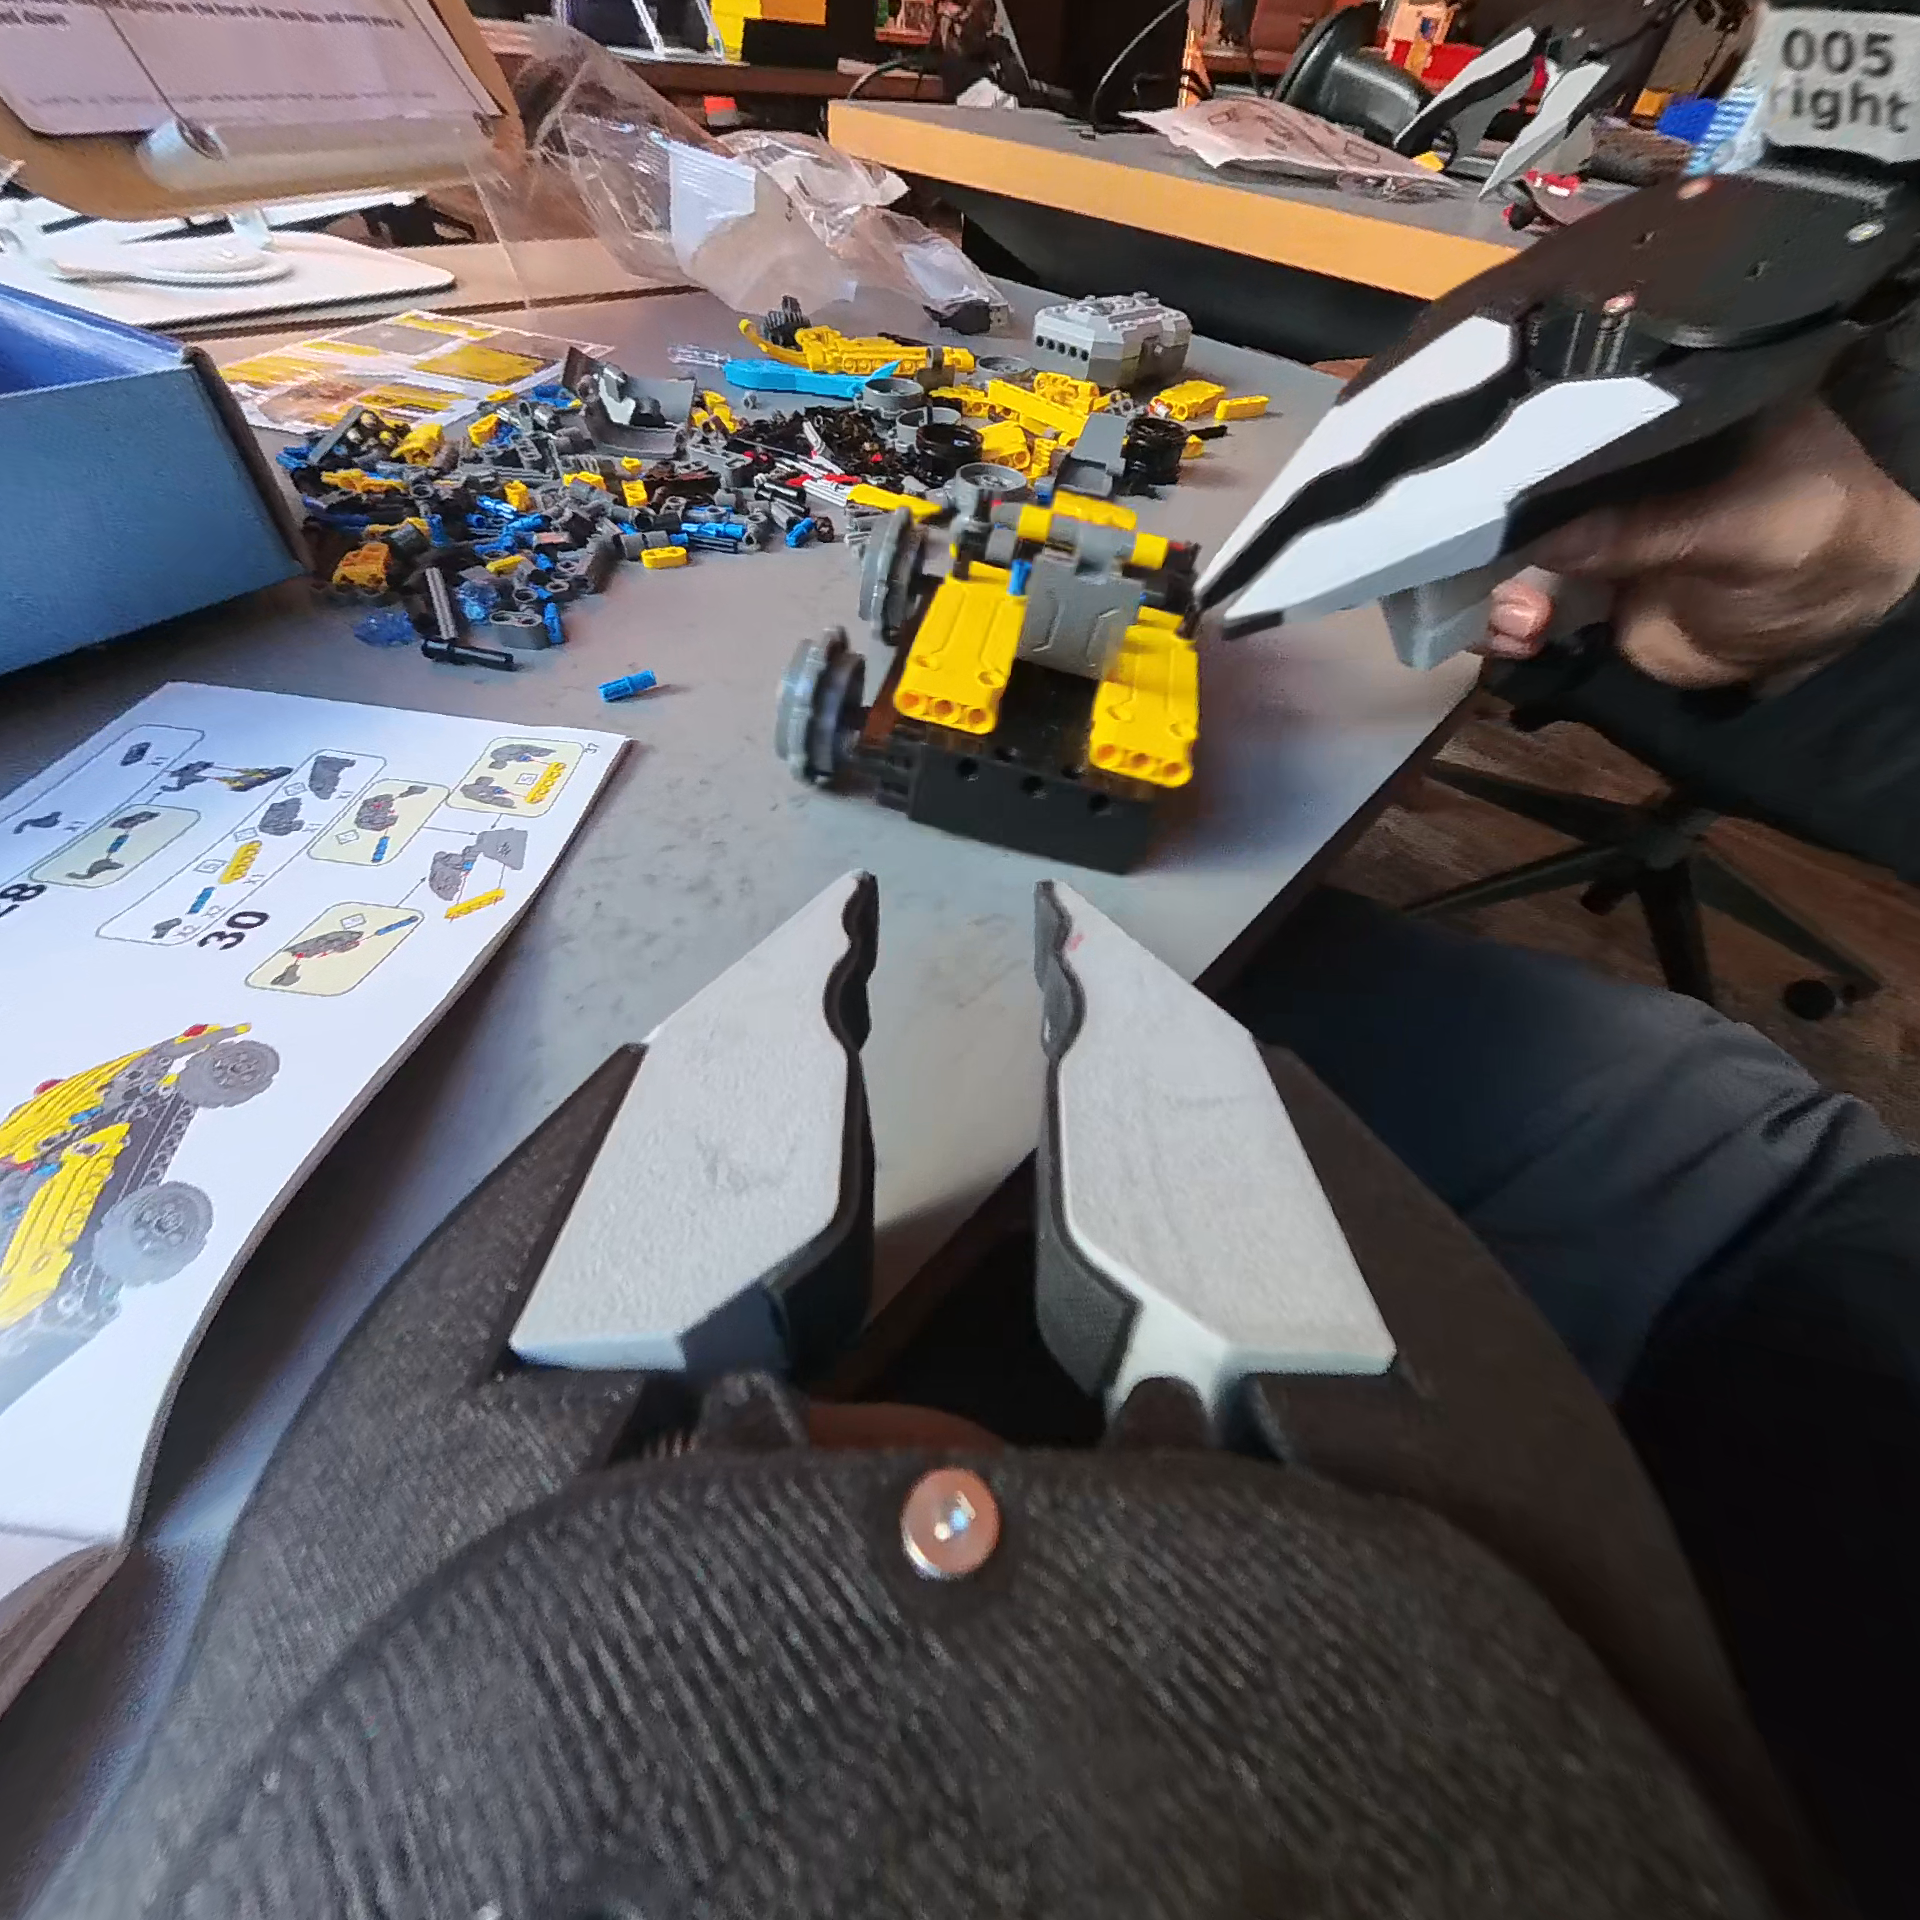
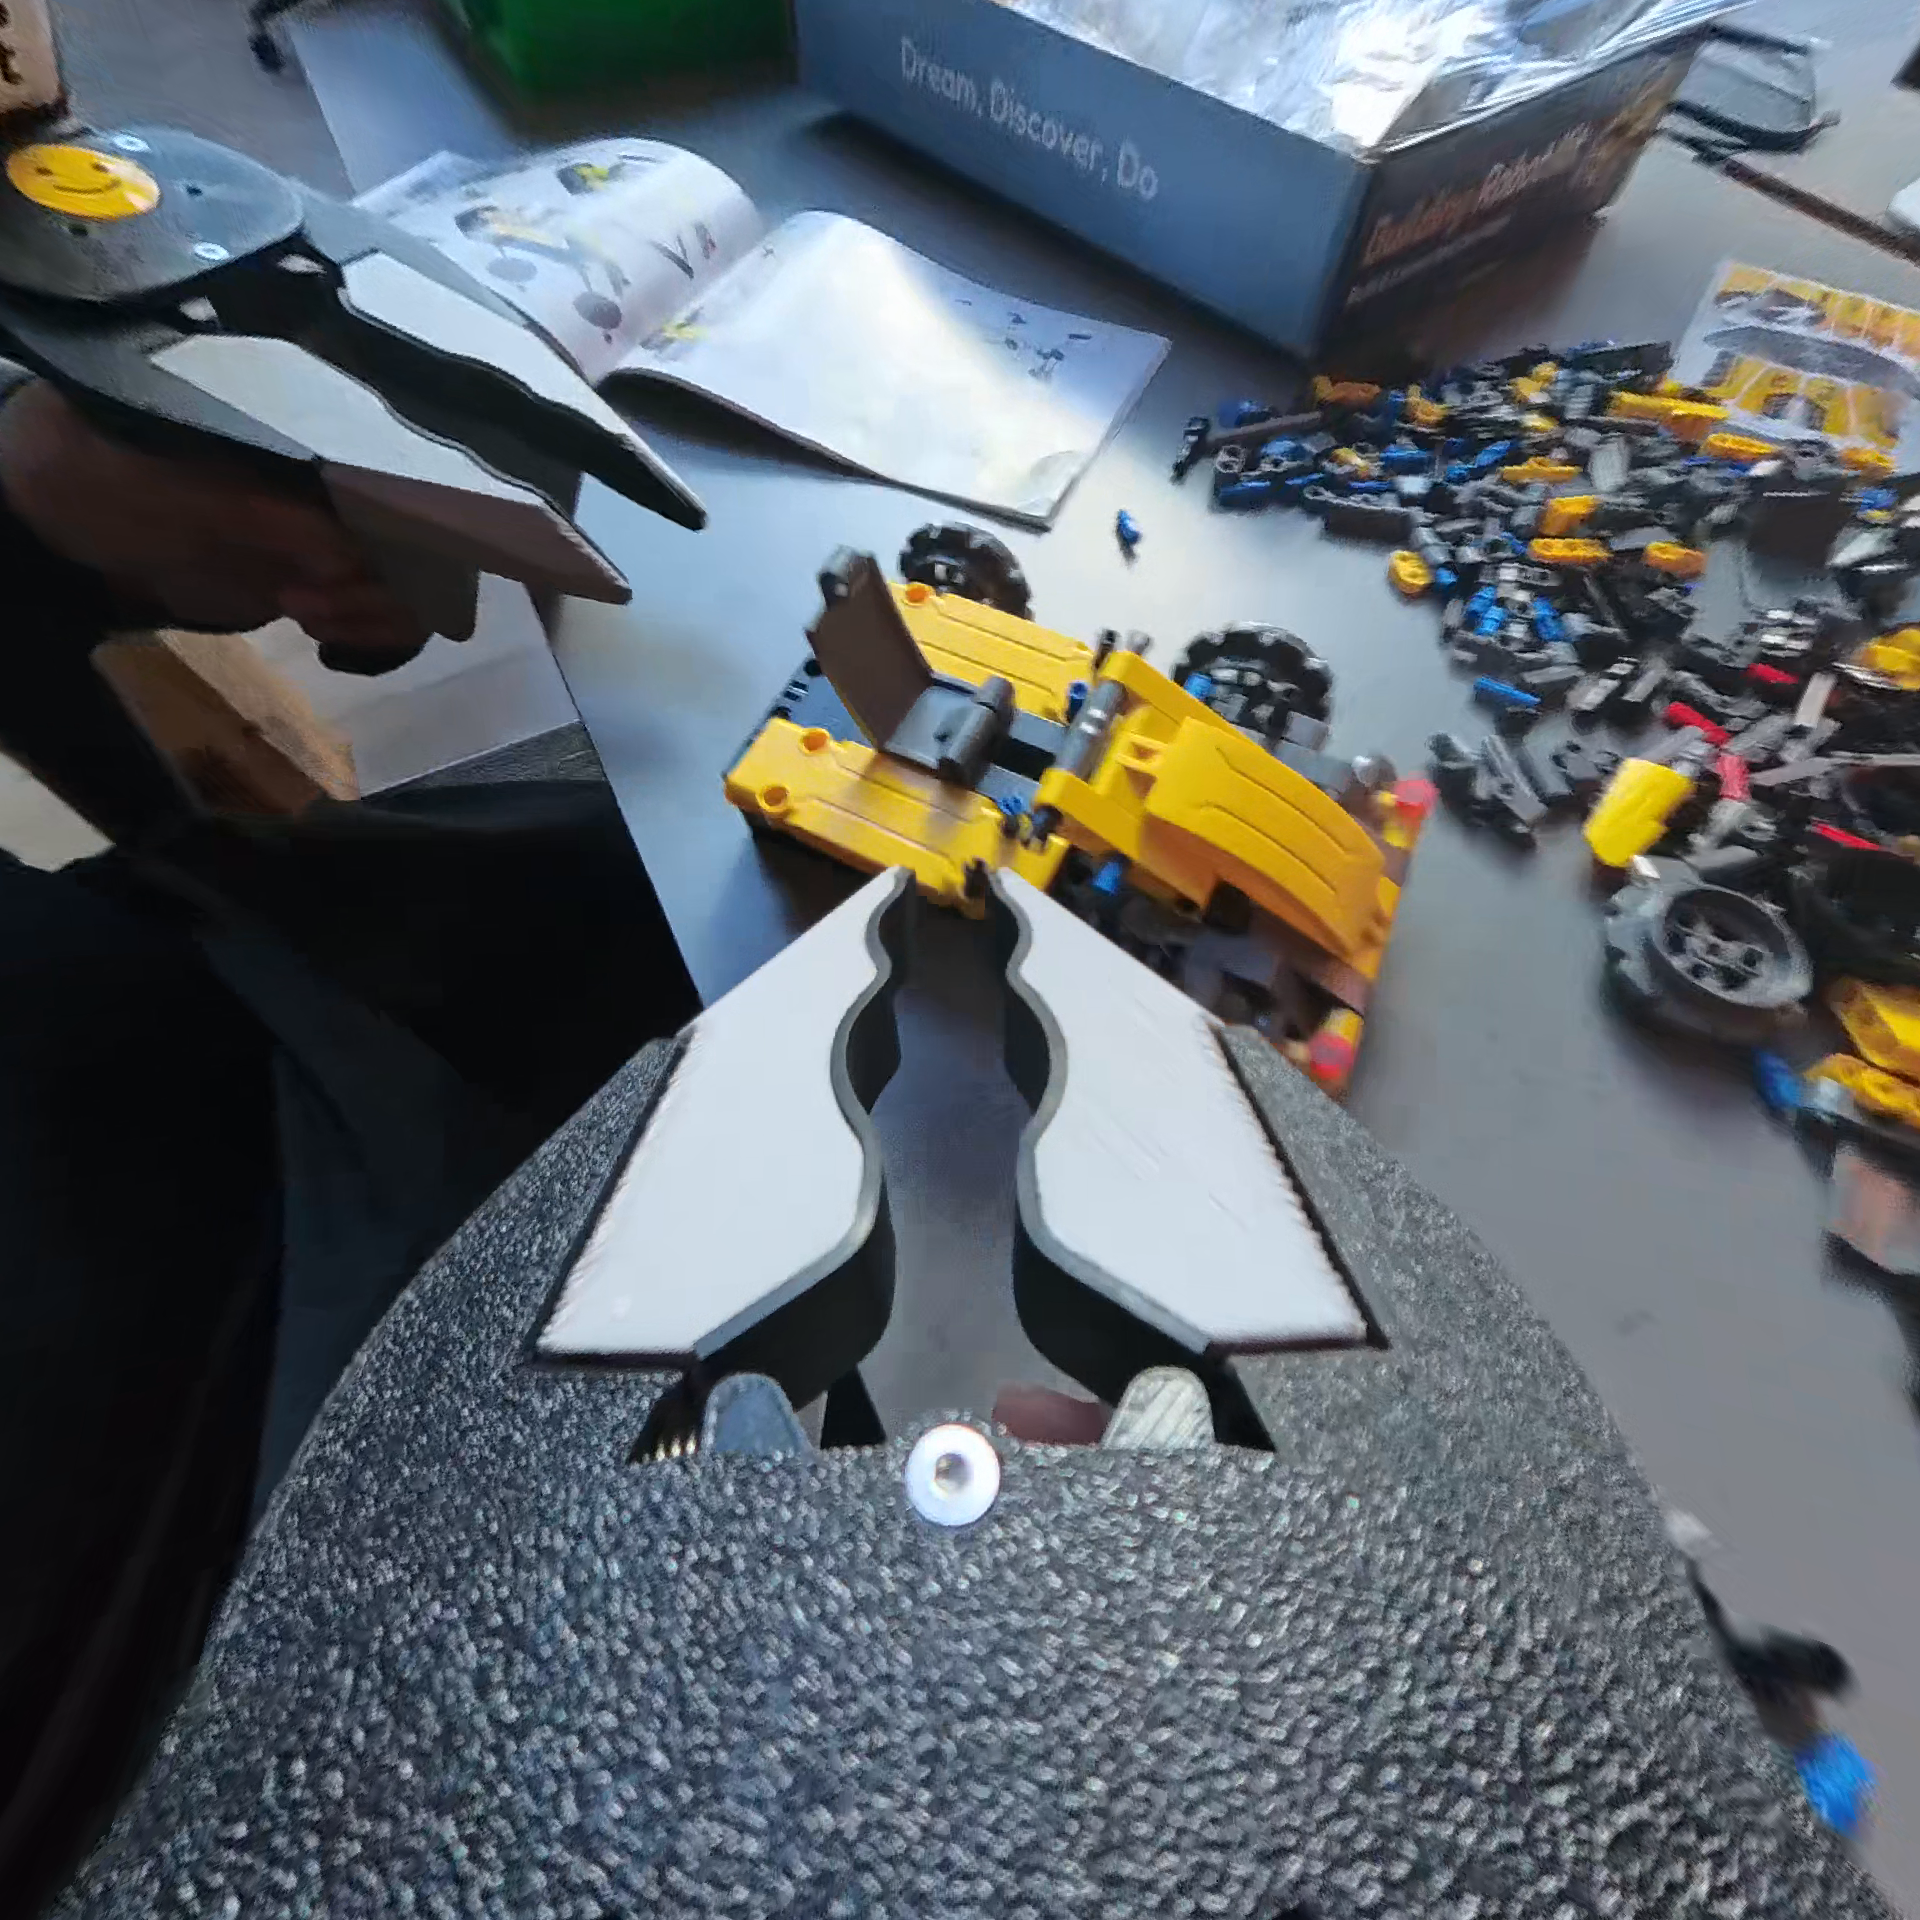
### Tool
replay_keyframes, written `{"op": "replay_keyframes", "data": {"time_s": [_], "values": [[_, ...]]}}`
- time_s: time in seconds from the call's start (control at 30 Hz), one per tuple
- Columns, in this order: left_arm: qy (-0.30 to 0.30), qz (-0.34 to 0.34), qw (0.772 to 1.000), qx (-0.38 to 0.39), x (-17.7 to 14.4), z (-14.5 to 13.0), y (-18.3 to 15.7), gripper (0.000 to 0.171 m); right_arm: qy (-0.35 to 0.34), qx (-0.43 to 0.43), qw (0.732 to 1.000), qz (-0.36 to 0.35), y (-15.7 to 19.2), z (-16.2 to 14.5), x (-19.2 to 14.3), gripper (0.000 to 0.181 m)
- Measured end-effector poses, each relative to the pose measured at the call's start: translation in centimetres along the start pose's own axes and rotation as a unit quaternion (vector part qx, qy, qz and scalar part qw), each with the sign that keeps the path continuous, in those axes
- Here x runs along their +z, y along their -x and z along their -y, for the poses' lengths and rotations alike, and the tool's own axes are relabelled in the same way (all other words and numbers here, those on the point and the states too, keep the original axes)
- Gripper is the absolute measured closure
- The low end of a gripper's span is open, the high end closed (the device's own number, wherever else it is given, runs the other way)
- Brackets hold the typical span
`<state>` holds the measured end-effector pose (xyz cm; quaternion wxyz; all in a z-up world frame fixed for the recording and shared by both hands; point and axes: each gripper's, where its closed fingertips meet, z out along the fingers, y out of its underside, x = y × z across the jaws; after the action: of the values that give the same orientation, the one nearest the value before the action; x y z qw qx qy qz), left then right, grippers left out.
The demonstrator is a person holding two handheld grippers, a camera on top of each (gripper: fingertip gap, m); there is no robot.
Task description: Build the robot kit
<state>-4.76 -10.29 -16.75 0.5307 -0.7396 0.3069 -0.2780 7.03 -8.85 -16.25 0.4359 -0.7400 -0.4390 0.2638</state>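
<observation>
So the right gripper has its tips right up against the near edge of the half-built yellow and black brick car, jaws parted by a small gap and nothing actually between them as far as I can see, so released, not grasping. The left gripper hangs over bare grey table just short of the car, also spread apart and empty, with the open instruction booklet beside it. Risk-wise: the car sits close to the table edge (the person's lap and a chair base are right below), so a sideways nudge from those tips looks like it could slide it off or pop the hinged grey flap. The loose parts pile sits just beyond the car, so a shove that way would probably scatter the small pins.
</observation>
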Motion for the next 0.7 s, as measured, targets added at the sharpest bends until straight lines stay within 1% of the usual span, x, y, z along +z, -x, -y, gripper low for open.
{"op": "replay_keyframes", "data": {"time_s": [0.1, 0.13, 0.17, 0.2, 0.27, 0.3, 0.37, 0.43, 0.5, 0.6, 0.7], "values": [[-0.003, 0.007, 1.000, 0.000, -0.3, 0.0, 0.2, 0.145, 0.018, 0.000, 1.000, -0.019, -0.6, 0.0, 1.0, 0.173], [-0.004, 0.008, 1.000, -0.001, -0.5, -0.1, 0.2, 0.145, 0.023, 0.000, 0.999, -0.025, -0.9, 0.0, 1.1, 0.170], [-0.005, 0.010, 1.000, -0.002, -0.6, -0.1, 0.3, 0.145, 0.019, -0.004, 0.999, -0.036, -1.3, 0.2, 1.1, 0.170], [-0.005, 0.012, 1.000, -0.003, -0.7, -0.1, 0.3, 0.145, 0.008, -0.007, 0.999, -0.048, -1.7, 0.6, 0.8, 0.176], [-0.007, 0.015, 1.000, -0.007, -1.0, -0.1, 0.5, 0.145, -0.010, 0.006, 0.999, -0.051, -2.2, 1.3, 0.2, 0.178], [-0.009, 0.016, 1.000, -0.010, -1.1, -0.1, 0.6, 0.145, -0.014, 0.015, 0.999, -0.048, -2.3, 1.5, -0.1, 0.177], [-0.011, 0.019, 1.000, -0.014, -1.3, -0.1, 0.7, 0.145, -0.022, 0.027, 0.998, -0.044, -2.6, 1.6, -0.7, 0.160], [-0.013, 0.020, 1.000, -0.019, -1.5, -0.1, 0.8, 0.146, -0.027, 0.028, 0.999, -0.033, -2.3, 1.5, -1.0, 0.158], [-0.014, 0.021, 0.999, -0.021, -1.6, -0.1, 0.8, 0.146, -0.042, 0.019, 0.998, -0.041, -2.3, 1.6, -1.3, 0.158], [-0.014, 0.024, 0.999, -0.016, -1.6, -0.2, 0.8, 0.145, -0.060, 0.017, 0.997, -0.034, -2.0, 1.7, -1.3, 0.157], [-0.011, 0.026, 1.000, -0.009, -1.5, -0.2, 0.8, 0.145, -0.055, 0.012, 0.998, -0.023, -1.5, 1.5, -1.0, 0.154]]}}
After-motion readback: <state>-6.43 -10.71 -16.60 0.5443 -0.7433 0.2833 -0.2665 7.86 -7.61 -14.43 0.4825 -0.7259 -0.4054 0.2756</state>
